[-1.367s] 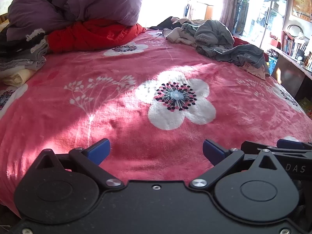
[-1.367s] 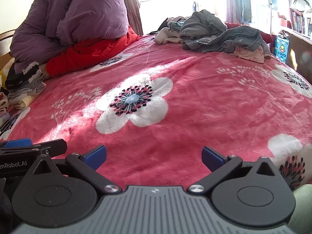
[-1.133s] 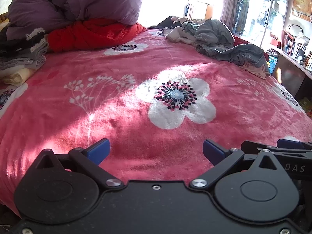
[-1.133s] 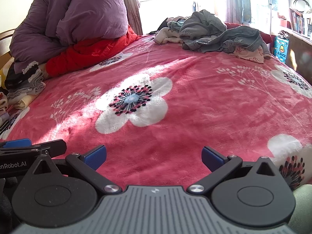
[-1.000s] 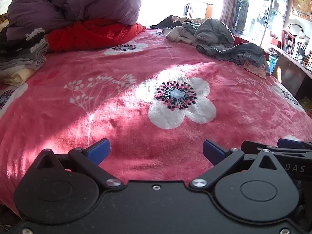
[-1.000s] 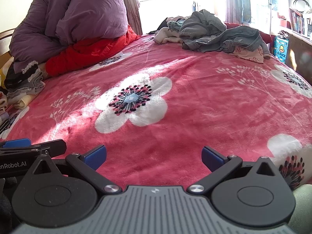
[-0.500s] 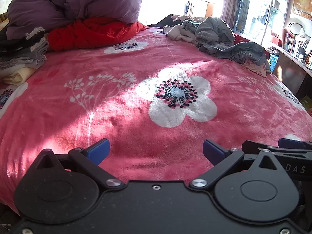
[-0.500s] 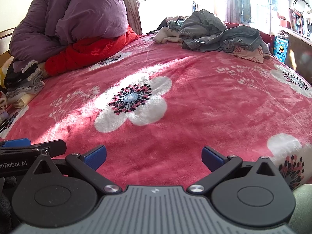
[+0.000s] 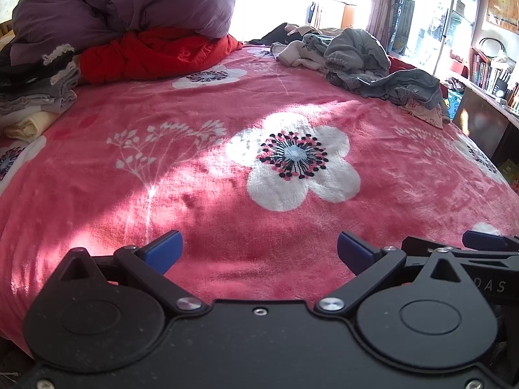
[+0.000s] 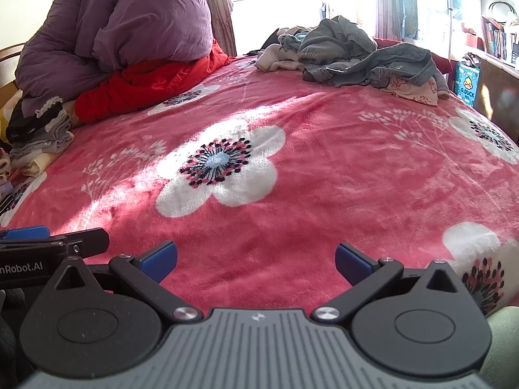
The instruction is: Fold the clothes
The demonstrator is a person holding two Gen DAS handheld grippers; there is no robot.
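Pink plush floral blanket [image 9: 227, 149], flat and bare ahead of both tools. Left gripper [image 9: 258, 249] and right gripper [image 10: 256, 257] spread wide, grasping nothing. Crumpled grey clothes [image 10: 350, 55] heaped far ahead-right near bed edge. Puffy purple duvet [image 9: 123, 3] far left.

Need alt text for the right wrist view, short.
The right tool, open and empty, hovers over a pink floral blanket. A heap of unfolded grey clothes lies far right, a purple duvet far left, folded clothes at the left edge.
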